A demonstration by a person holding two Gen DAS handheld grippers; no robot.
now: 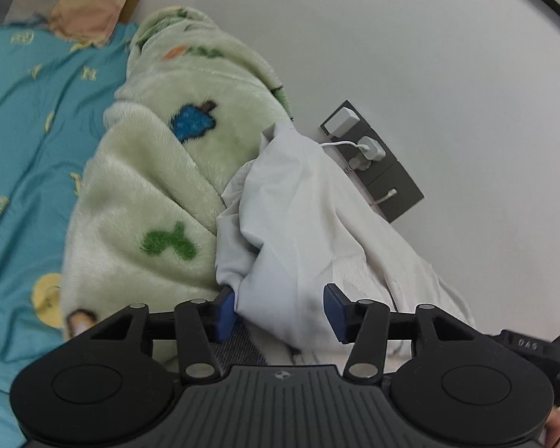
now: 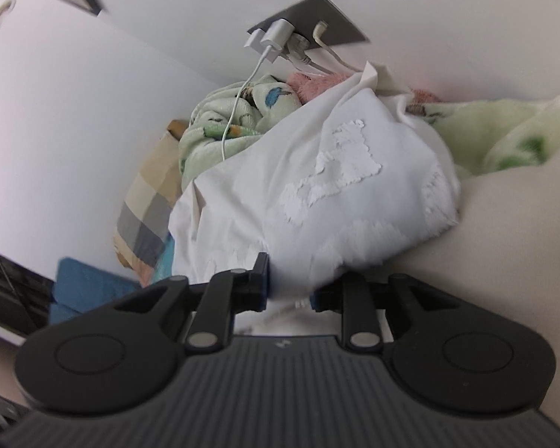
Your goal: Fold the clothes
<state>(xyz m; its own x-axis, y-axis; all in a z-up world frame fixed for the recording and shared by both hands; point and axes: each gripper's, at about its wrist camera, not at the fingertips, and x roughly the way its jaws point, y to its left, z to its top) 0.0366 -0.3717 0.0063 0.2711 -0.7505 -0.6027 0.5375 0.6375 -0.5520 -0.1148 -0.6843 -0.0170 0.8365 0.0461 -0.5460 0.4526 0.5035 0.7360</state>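
A white garment [image 1: 295,224] with a fuzzy white patch [image 2: 339,164] lies heaped against a pale green fleece blanket [image 1: 149,171] beside the wall. My left gripper [image 1: 280,311] is partly open, and a fold of the garment lies loosely between its blue pads [image 1: 226,311]. The left pad touches the hem, while the right pad stands just clear of the cloth. My right gripper [image 2: 290,291] has its fingers close together, pinching a bunch of the white garment [image 2: 280,216] at its near edge.
A grey wall socket plate [image 1: 388,171] with white chargers and cables [image 2: 239,108] sits just behind the pile. A teal printed bedsheet [image 1: 26,130] spreads to the left. A checked cloth [image 2: 149,205] and a pink fluffy item [image 2: 313,82] lie by the wall.
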